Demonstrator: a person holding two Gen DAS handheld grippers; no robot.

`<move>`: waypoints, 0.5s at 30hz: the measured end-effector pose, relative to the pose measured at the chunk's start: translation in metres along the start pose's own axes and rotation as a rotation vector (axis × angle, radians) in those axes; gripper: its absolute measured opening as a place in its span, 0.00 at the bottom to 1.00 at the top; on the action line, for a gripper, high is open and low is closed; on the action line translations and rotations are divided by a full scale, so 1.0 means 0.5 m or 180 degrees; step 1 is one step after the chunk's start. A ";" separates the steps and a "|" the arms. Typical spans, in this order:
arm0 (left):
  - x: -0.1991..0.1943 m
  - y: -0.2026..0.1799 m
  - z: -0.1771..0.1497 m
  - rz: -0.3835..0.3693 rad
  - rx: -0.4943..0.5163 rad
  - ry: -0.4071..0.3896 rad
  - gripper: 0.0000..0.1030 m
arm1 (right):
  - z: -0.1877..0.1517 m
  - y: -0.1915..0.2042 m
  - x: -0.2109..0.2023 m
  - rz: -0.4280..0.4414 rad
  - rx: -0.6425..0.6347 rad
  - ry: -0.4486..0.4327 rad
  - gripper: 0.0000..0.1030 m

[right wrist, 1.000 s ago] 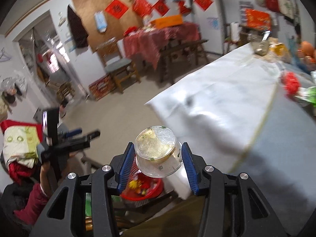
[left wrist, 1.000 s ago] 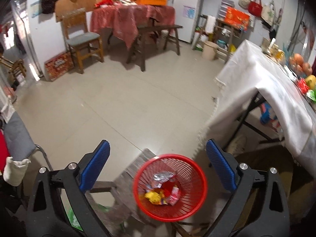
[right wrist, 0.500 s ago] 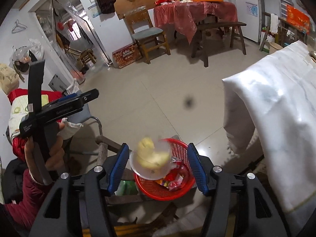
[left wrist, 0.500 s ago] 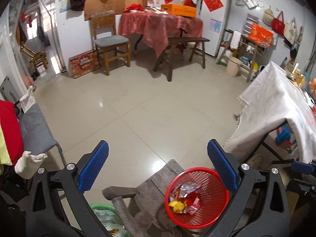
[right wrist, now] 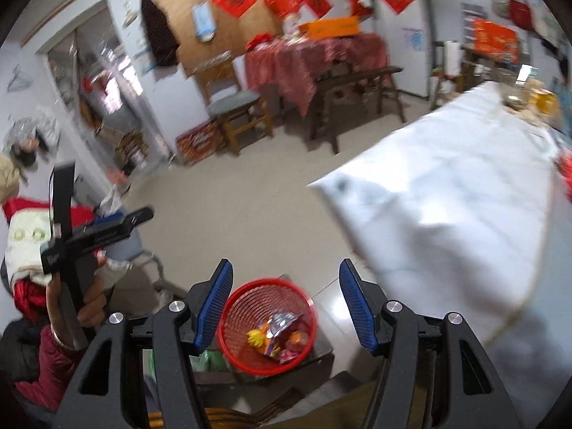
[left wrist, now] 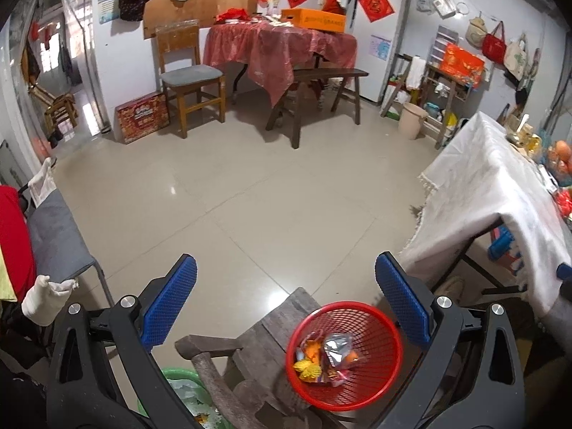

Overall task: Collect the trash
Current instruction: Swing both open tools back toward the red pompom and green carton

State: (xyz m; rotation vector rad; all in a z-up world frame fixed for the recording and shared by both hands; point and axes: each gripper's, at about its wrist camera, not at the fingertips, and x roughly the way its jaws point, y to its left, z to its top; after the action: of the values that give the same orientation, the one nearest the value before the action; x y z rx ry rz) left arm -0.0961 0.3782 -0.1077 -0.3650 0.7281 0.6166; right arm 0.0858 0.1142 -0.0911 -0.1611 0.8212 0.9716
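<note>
- Both tongs stand wide apart and hold nothing: on my left tongs (left wrist: pixel 286 300) I see bare floor between the blue pads, and my right tongs (right wrist: pixel 286 304) frame the red basket (right wrist: pixel 268 325).
- From the left wrist, the red basket (left wrist: pixel 345 354) sits at 5 o'clock on a worn wooden stool (left wrist: pixel 257 339), close to the stool's right edge.
- Trash (left wrist: pixel 325 352) lies in the basket bottom: a silver wrapper, yellow and orange scraps; finer detail I cannot make out.
- My right view is motion-blurred; the counter (right wrist: pixel 447 207) under its white cloth fills 3 o'clock, its far items smeared.
- A green tub (left wrist: pixel 182 393) at 7 o'clock is half hidden by the left tongs' frame.
- From the left wrist, the counter (left wrist: pixel 482 193) is cut off at the right rim.
- Open tiled floor (left wrist: pixel 250 207) runs toward 12 o'clock.
</note>
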 end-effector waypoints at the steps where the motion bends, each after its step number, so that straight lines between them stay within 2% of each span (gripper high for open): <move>1: -0.001 -0.006 0.001 -0.0025 0.0013 0.0000 0.93 | -0.001 -0.018 -0.017 -0.0039 0.0059 -0.0059 0.61; 8: -0.026 -0.107 0.004 -0.0204 0.0262 0.0003 0.93 | -0.037 -0.167 -0.155 -0.0366 0.0510 -0.0484 0.65; 15: -0.058 -0.226 -0.016 -0.0385 0.0549 0.0031 0.93 | -0.090 -0.256 -0.247 -0.0470 0.0749 -0.0754 0.66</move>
State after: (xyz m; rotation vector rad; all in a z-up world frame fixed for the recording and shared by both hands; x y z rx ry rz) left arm -0.0452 0.2765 -0.0813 -0.2508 0.7570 0.4347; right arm 0.1250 -0.0633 -0.0674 0.0941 0.6885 0.7324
